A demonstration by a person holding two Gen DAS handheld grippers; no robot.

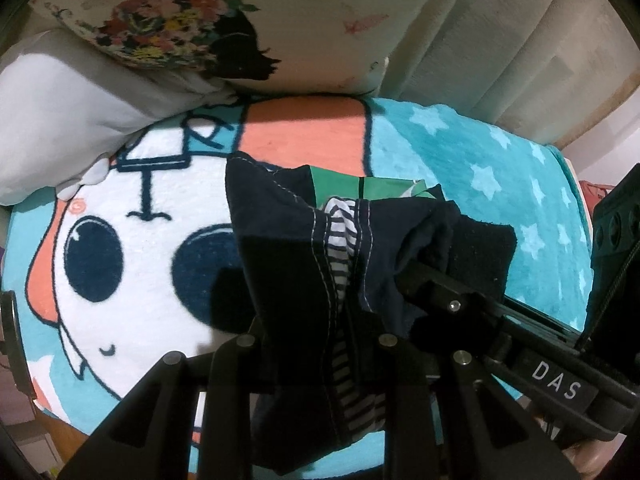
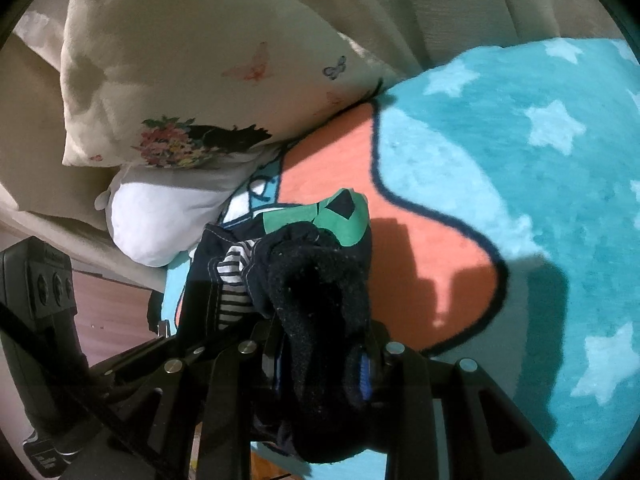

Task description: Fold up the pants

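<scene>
Beneath us spreads a turquoise cartoon blanket (image 1: 500, 168); above it we hold bunched navy pants (image 1: 288, 264), white-stitched with striped lining, left tongs (image 1: 316, 344) and right tongs (image 2: 320, 348) both pinching the fabric.

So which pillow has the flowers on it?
The cream pillow on top; it has flowers and butterflies. The white pillow under it is plain.

Dim, warm indoor light casts hard shadows across the blanket (image 2: 460, 288); fisheye edges bend, slightly soft.
</scene>
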